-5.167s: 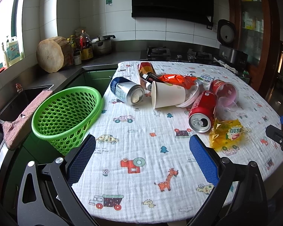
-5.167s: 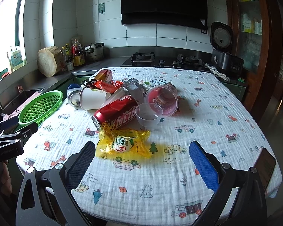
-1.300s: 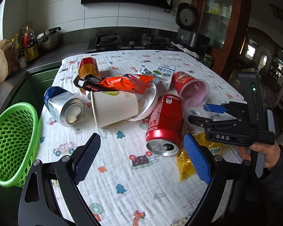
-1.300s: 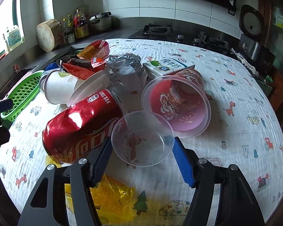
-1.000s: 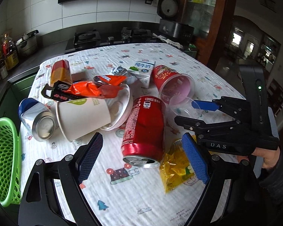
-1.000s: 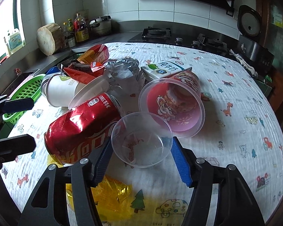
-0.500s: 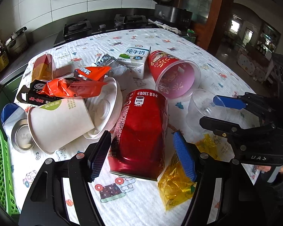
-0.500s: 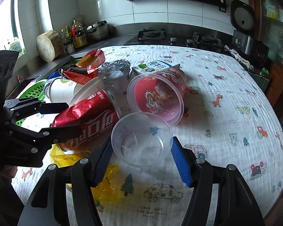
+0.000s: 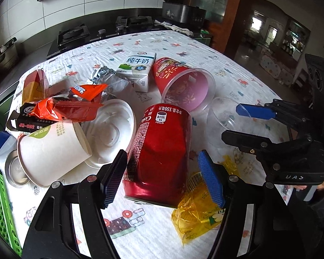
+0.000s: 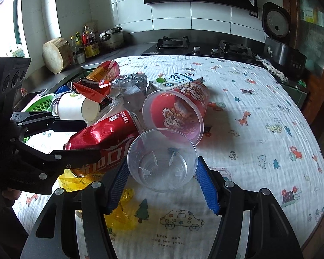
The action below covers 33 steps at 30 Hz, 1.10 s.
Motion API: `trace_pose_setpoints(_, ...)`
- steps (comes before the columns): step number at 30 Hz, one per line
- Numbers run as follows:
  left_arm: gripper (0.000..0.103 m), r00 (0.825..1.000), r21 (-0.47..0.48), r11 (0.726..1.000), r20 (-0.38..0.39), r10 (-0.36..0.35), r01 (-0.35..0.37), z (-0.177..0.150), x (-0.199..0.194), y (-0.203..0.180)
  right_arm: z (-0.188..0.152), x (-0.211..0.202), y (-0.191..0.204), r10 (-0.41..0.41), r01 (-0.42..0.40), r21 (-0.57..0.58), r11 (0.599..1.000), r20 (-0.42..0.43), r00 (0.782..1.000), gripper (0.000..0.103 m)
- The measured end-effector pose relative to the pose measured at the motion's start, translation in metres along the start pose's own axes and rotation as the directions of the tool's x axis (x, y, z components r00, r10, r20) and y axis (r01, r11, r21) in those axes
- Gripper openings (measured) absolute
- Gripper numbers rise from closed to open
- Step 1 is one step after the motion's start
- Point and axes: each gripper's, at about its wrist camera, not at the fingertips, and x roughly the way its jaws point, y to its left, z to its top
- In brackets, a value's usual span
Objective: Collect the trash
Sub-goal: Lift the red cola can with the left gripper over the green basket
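Observation:
A dented red cola can (image 9: 159, 157) lies on the printed tablecloth (image 9: 183, 49). My left gripper (image 9: 164, 179) is open, with a pad on each side of the can's near end; I cannot tell if they touch it. My right gripper (image 10: 162, 185) is open, its blue pads either side of a clear plastic cup (image 10: 162, 159), which lies on its side; contact is unclear. The cup (image 9: 222, 123) and the right gripper (image 9: 242, 125) also show in the left wrist view. Behind lie a red plastic cup (image 9: 183, 86), a milk carton (image 9: 138, 67), a white paper cup (image 9: 49, 149) and snack wrappers (image 9: 69, 105).
A green basket (image 9: 0, 211) stands at the table's left edge. A yellow wrapper (image 9: 196, 211) lies by the can. A silver can (image 9: 13, 168) lies left of the paper cup. A hob (image 10: 172, 42) and a rice cooker (image 10: 276, 23) stand on the counter behind.
My left gripper has moved forward around the red can, which now fills the gap between its pads. My right gripper has stayed around the clear cup, which looks slightly raised.

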Motion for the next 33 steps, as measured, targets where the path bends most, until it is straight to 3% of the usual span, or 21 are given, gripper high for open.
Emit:
trace_pose_setpoints(8, 0.067, 0.999, 0.044, 0.999, -0.014, -0.029, 0.029, 0.010, 0.006, -0.003, -0.001, -0.001, -0.007, 0.005, -0.005, 0.015, 1.000, 0.003, 1.000, 0.060)
trace_pose_setpoints(21, 0.067, 0.997, 0.164, 0.985, -0.044, 0.066, -0.058, 0.015, 0.024, -0.019, -0.004, -0.001, -0.010, 0.004, -0.004, 0.019, 1.000, 0.000, 1.000, 0.060)
trace_pose_setpoints(29, 0.065, 0.997, 0.185, 0.980, -0.026, 0.079, -0.073, 0.014, 0.025, -0.022, -0.004, -0.005, -0.010, -0.008, 0.008, 0.015, 1.000, -0.001, 1.000, 0.060)
trace_pose_setpoints(33, 0.065, 0.998, 0.145, 0.988, 0.006, 0.060, -0.060, 0.014, 0.013, -0.018, -0.001, -0.013, -0.009, -0.009, 0.009, 0.012, 1.000, 0.008, 1.000, 0.060)
